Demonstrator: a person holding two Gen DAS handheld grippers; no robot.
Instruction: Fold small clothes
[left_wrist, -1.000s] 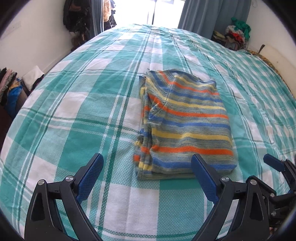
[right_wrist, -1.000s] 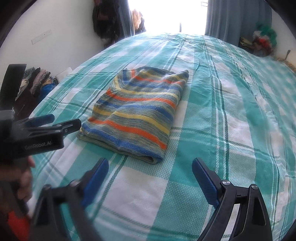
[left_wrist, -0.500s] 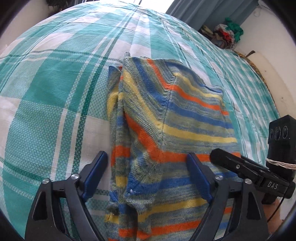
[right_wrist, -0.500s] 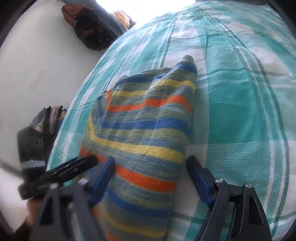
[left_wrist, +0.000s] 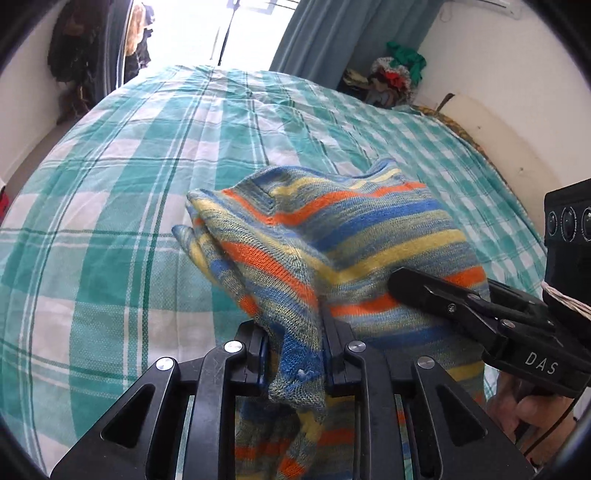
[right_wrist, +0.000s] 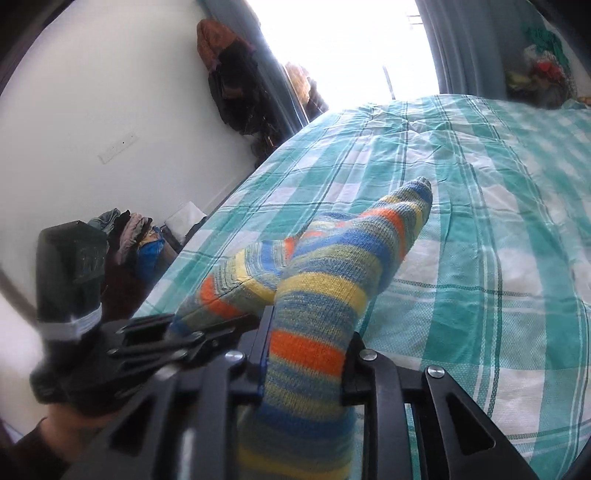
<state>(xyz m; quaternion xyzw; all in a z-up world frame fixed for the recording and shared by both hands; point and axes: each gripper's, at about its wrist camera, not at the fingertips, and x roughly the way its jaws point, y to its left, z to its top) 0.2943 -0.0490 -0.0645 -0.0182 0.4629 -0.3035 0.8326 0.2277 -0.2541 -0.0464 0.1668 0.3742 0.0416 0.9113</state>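
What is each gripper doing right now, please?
Left gripper: shut on the striped sweater.
Right gripper: shut on the same striped sweater.

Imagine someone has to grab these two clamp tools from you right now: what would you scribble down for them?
Left gripper: shut on the near edge of the striped sweater.
Right gripper: shut on the same sweater, at another spot along that edge.
The sweater is already folded into a compact bundle. Both grippers hold its near end raised, and its far end trails toward the green checked bedspread; I cannot tell whether it still touches.
Done: main folds, both grips secure.
Left, probably: carry it or fold it once more, lay it flat, then open both grippers. Keep both moving together so the bundle does not fall open.
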